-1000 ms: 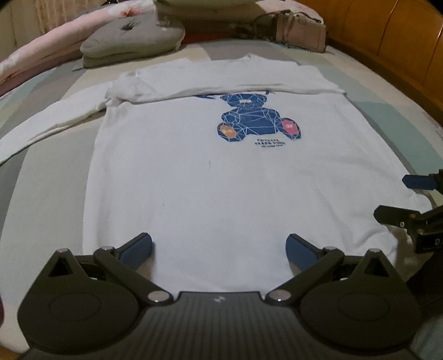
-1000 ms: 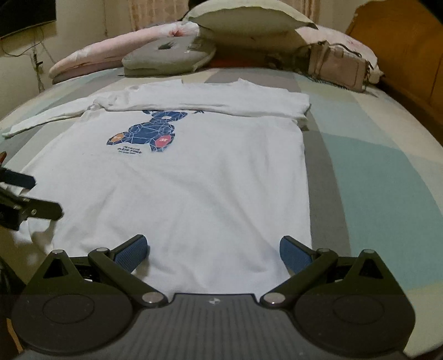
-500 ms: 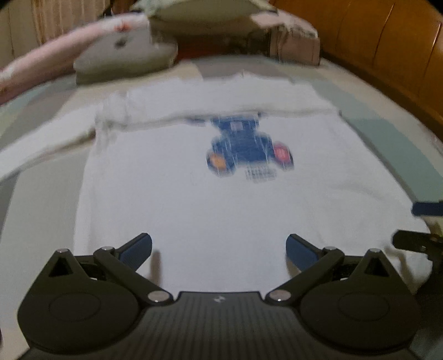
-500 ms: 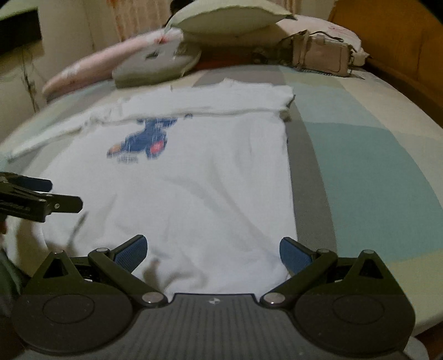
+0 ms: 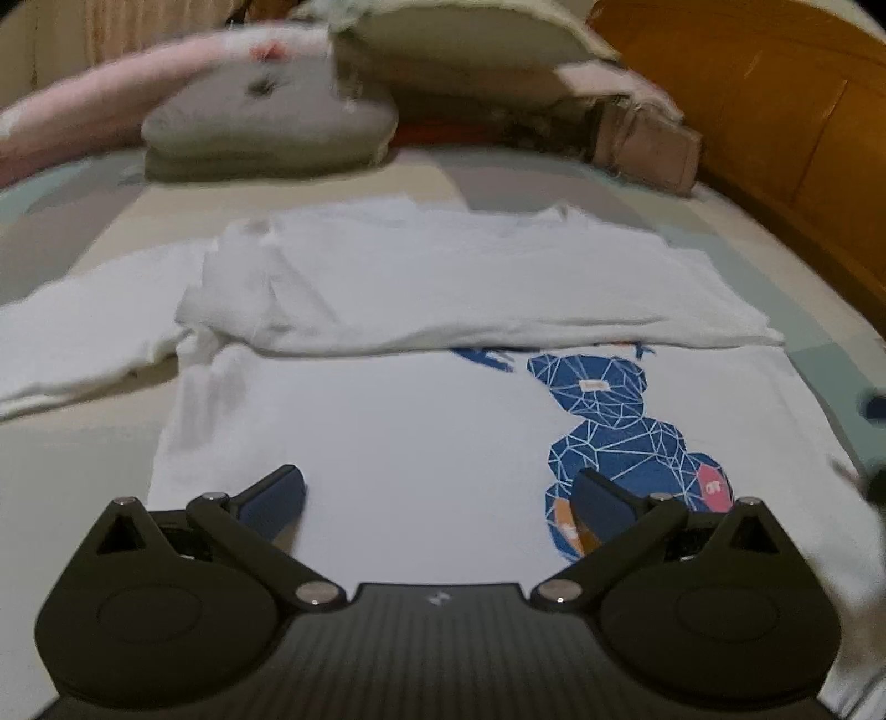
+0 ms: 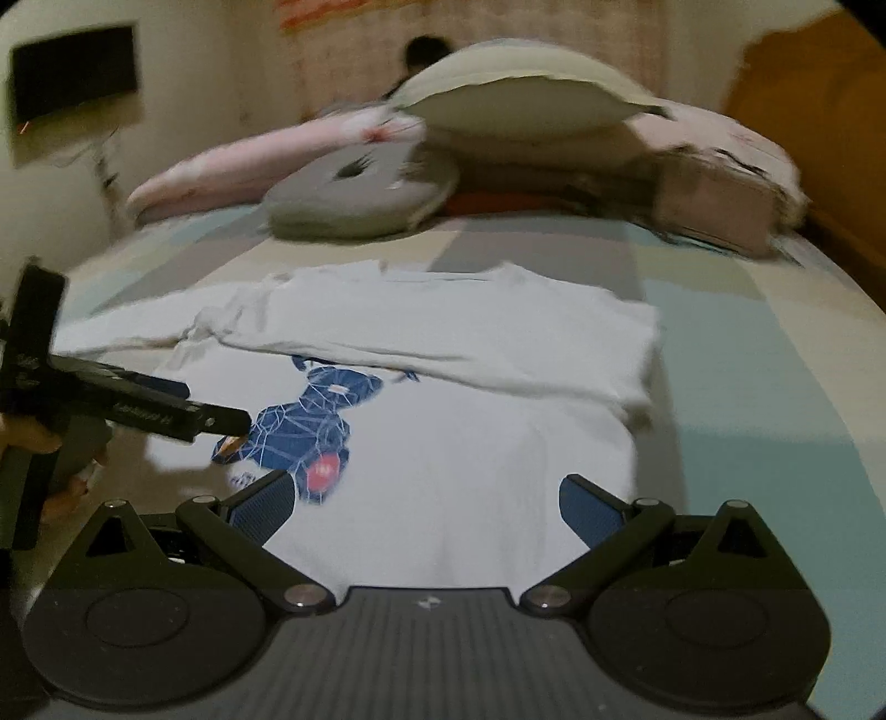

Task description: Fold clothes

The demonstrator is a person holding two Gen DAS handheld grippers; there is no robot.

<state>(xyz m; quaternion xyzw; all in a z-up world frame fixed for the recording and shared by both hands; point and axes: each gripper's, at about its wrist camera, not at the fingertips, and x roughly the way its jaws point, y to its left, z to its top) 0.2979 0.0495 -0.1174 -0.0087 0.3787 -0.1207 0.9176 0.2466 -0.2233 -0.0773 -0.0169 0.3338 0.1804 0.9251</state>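
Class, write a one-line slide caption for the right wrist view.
Open right gripper over a white bear-print sweatshirt on the bed, left gripper alongside.

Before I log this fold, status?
Both tongs, left and right, open, empty, over the shirt. White shirt flat on bed, one sleeve folded across chest. Nothing in the way.

- A bed covered by a bedspread of pale teal, grey and cream blocks (image 6: pixel 736 354) fills the room.
- A glossy orange-brown wooden headboard (image 5: pixel 775 111) runs along the right side.
- At the far end lie a flat grey cushion (image 6: pixel 365 194), a cream pillow (image 6: pixel 515 99) and a long pink bolster (image 6: pixel 232 166).
- A beige handbag (image 5: pixel 642 147), blurred, sits near the pillows.
- A dark rectangular screen (image 6: pixel 72 72) hangs on the cream wall.
- Pale curtains (image 6: pixel 354 50) hang behind; the light is dim.
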